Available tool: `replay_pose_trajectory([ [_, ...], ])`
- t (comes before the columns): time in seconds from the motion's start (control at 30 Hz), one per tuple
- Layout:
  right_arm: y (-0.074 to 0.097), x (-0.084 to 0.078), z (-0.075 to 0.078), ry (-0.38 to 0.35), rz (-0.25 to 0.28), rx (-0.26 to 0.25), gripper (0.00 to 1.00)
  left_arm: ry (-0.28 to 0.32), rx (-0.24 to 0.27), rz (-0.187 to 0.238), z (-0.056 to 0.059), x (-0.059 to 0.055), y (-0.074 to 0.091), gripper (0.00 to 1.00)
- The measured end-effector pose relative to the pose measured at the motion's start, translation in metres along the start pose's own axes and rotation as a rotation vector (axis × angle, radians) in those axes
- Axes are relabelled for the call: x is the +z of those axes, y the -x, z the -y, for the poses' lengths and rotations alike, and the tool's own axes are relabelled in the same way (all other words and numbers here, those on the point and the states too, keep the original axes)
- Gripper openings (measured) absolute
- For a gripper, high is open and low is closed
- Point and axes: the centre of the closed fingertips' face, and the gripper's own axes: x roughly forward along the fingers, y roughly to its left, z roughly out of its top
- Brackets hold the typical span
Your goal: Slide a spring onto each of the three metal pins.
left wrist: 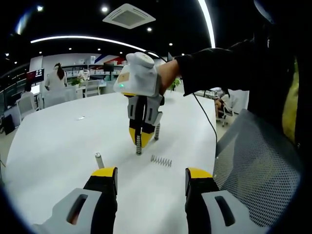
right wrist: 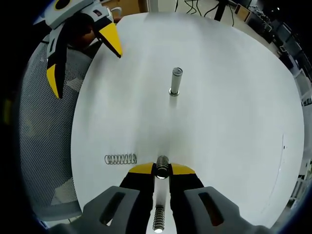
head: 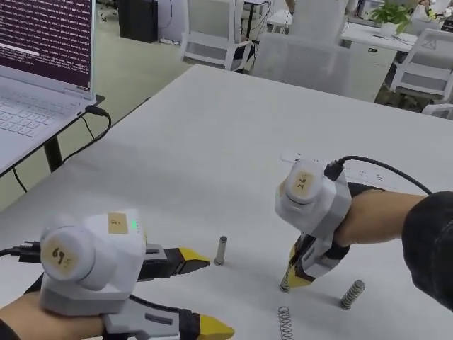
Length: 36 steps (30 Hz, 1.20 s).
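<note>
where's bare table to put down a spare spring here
Free: the wide stretch of table beyond the bare pin, toward the laptop and far edge. Crowded: the near strip between the left tool and the right tool gripping a spring, with that pin, a loose spring and a tilted spring.

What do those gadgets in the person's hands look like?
The left gripper and right gripper each have rounded white bodies, black jaws with yellow tips and a numbered yellow sticker. A black cable runs from the right one. The person wears a dark sleeve.
</note>
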Motion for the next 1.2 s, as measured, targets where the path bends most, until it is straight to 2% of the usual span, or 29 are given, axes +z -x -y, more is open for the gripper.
replay_pose_trajectory([
  [0.13,-0.001,-0.004,-0.001,0.007,-0.011,-0.002,0.10,0.001,-0.001,0.000,0.000,0.000,0.000,0.51],
  [0.23,-0.002,-0.006,-0.002,0.006,-0.015,0.002,0.15,0.001,-0.001,0.001,0.000,0.000,0.000,0.51],
  [0.73,0.005,-0.007,0.001,-0.020,0.029,-0.020,0.24,-0.003,-0.013,-0.008,0.002,-0.001,-0.002,0.50],
  [1.2,0.018,-0.014,-0.002,-0.055,0.065,-0.051,0.24,-0.008,-0.030,-0.018,0.005,-0.003,-0.004,0.49],
])
